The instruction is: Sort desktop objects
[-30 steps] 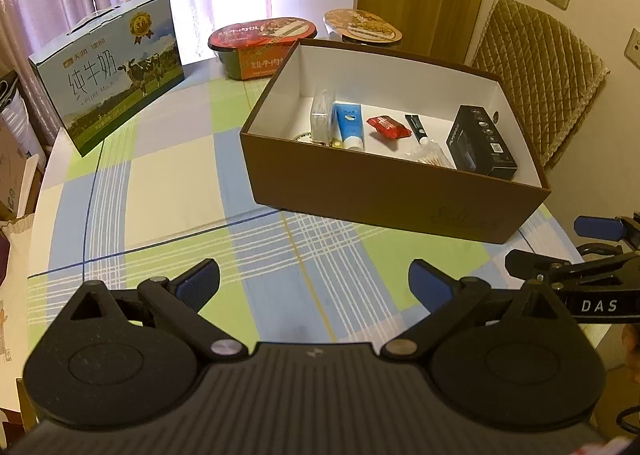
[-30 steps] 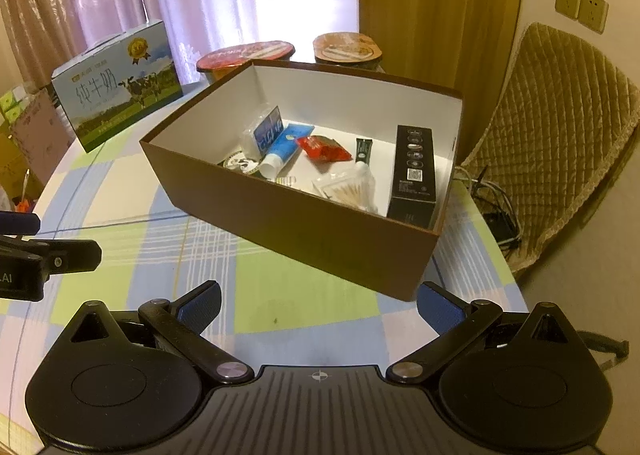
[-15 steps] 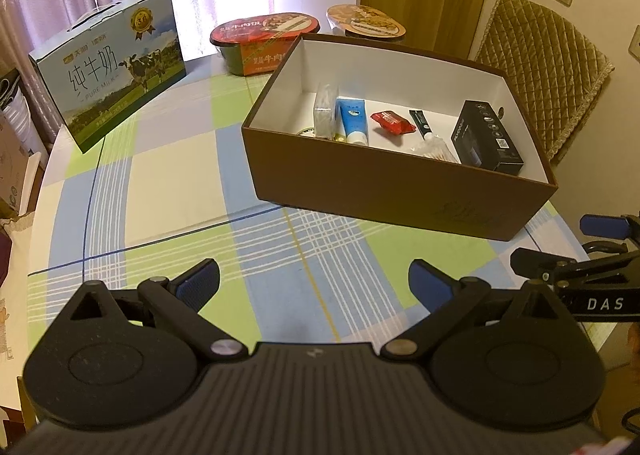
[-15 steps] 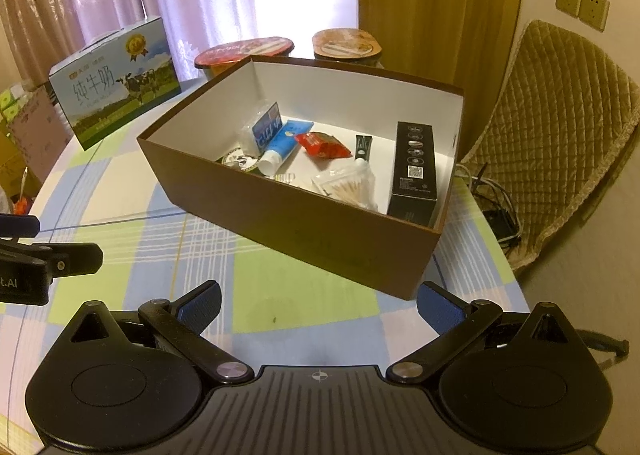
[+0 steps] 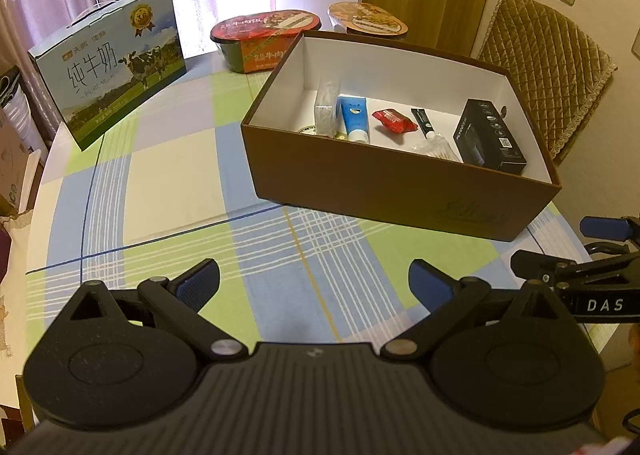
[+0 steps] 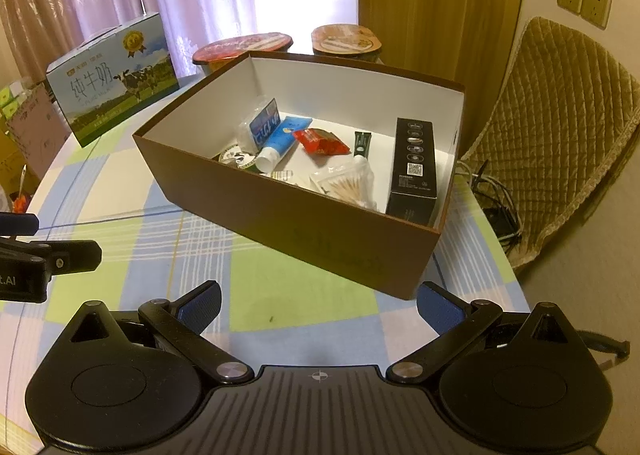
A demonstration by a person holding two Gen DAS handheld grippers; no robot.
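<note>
A brown cardboard box (image 5: 384, 191) (image 6: 320, 239) with white inside walls stands on the checked tablecloth. Inside lie a blue tube (image 6: 282, 143), a red snack packet (image 6: 320, 141), a black carton (image 6: 414, 169), a bag of cotton swabs (image 6: 348, 185), a small dark tube (image 6: 361, 143), a tissue pack (image 6: 264, 123) and a round tin (image 6: 236, 157). My left gripper (image 5: 314, 283) hovers open over the cloth in front of the box, empty. My right gripper (image 6: 320, 301) is open too, near the box's front right corner, holding nothing.
A milk carton case (image 5: 108, 79) stands at the back left. Two instant-meal bowls (image 5: 266, 35) (image 5: 368, 17) sit behind the box. A padded chair (image 6: 560, 143) is off the table's right edge, with cables on the floor. Bare cloth lies left of the box.
Both grippers have pulled back and risen slightly, so the box sits a little lower and farther in each view. Both stay open and empty.
</note>
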